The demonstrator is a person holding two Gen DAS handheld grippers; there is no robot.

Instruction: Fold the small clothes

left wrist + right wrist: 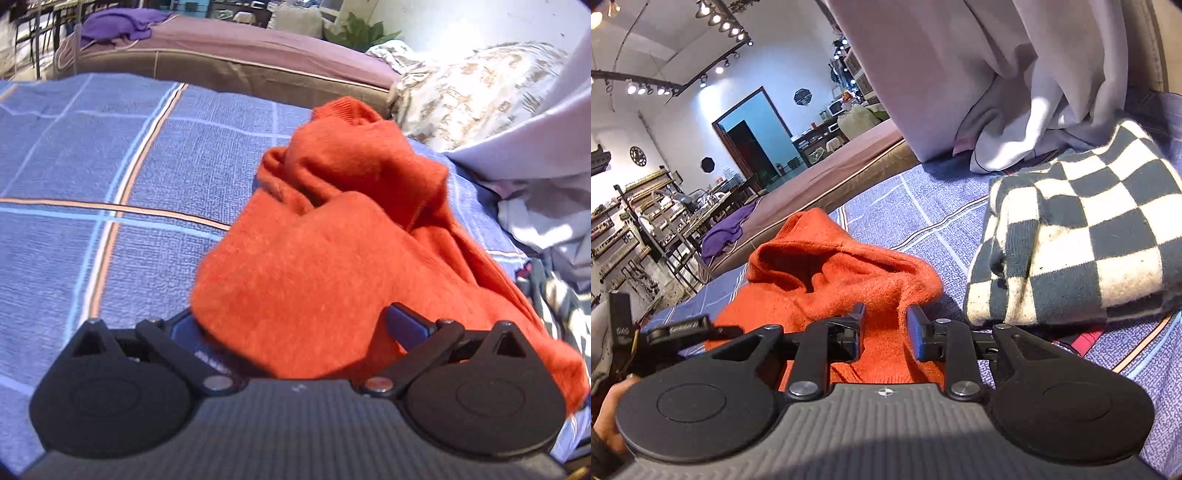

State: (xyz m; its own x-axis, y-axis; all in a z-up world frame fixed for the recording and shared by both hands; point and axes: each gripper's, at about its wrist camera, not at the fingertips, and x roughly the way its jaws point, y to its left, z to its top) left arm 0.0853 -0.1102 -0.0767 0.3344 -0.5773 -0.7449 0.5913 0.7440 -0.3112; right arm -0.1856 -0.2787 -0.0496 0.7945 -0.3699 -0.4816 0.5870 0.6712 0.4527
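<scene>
My left gripper [295,325] is standing with its jaws wide apart, and the orange sweater [332,236] is bunching up between them and spilling over the left finger onto the blue checked bedspread [110,166]. My right gripper [884,332] is sitting partly open, its fingers [918,332] not pinching anything; the sweater's crumpled heap is lying in the gap and just ahead of the tips. A checkered garment [1078,240] is resting to the right, apart from the sweater.
</scene>
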